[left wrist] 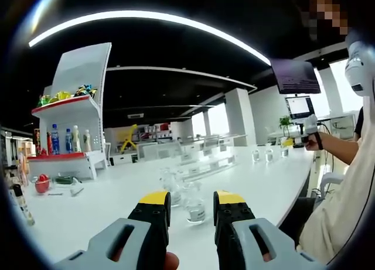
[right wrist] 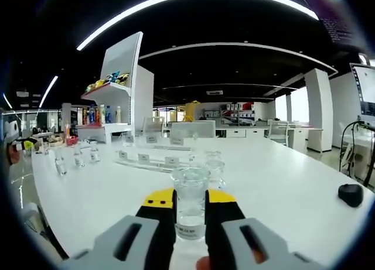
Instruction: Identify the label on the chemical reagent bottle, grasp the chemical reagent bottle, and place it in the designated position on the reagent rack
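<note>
My right tool [right wrist: 190,214] pinched a clear reagent bottle [right wrist: 190,202] above the desk [right wrist: 281,182]; my left tool [left wrist: 192,214] hung spread.

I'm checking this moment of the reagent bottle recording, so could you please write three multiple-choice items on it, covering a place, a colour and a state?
1. Where is the clear bottle in the right gripper view?
A. Between the right claw's jaws
B. On the shelf
C. Beside the black object

2. What colour are the left claw's jaw tips?
A. Red
B. Yellow
C. Blue

3. How does the left claw stand?
A. Shut on a bottle
B. Open, holding nothing
C. Shut on a label holder

Key: 1 A, the jaws flank the bottle's sides. 2 B, both tips are yellow. 3 B, the jaws stand apart, with the small bottle on the table beyond.
</note>
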`<control>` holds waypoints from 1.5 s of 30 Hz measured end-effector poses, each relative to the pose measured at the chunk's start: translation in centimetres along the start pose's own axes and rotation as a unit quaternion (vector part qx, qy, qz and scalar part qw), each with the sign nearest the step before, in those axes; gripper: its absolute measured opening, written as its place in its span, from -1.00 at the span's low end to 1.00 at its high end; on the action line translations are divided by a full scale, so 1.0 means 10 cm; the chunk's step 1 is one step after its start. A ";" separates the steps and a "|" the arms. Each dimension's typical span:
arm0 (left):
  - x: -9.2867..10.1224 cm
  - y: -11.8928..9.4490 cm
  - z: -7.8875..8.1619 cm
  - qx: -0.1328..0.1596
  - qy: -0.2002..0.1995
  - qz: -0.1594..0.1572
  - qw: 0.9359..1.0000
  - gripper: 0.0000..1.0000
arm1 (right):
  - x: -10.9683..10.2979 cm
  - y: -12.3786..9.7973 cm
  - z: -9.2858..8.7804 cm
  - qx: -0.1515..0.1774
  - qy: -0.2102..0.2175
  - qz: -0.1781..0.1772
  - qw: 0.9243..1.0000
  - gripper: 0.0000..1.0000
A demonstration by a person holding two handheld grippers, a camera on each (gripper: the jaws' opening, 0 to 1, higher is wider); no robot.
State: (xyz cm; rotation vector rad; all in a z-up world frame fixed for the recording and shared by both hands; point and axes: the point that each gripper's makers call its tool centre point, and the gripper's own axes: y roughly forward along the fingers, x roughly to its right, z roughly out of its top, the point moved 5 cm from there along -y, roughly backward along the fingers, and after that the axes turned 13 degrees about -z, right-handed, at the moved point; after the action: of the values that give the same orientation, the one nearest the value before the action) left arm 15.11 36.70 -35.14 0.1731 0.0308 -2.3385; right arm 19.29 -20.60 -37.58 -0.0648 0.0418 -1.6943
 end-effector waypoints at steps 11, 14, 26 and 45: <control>-0.01 0.01 -0.03 -0.007 0.000 0.002 1.000 -0.41 | -0.05 0.01 0.10 0.003 -0.001 0.007 1.000 -0.64; 0.01 0.01 -0.02 -0.006 0.002 -0.001 1.000 -0.41 | -0.10 0.00 0.14 0.006 -0.003 0.012 1.000 -0.64; 0.05 0.02 -0.01 -0.006 0.000 -0.015 1.000 -0.41 | -0.15 0.10 0.29 0.012 -0.007 0.027 1.000 -0.64; 0.09 0.04 0.01 -0.014 0.001 -0.027 1.000 -0.41 | -0.30 0.20 0.64 0.032 -0.004 0.051 0.998 -0.64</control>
State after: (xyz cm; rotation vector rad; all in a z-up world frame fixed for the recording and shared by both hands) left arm 14.77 35.76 -35.18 0.1632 0.0712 -2.3911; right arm 22.04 -17.80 -31.35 -0.0206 -0.0138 -1.5911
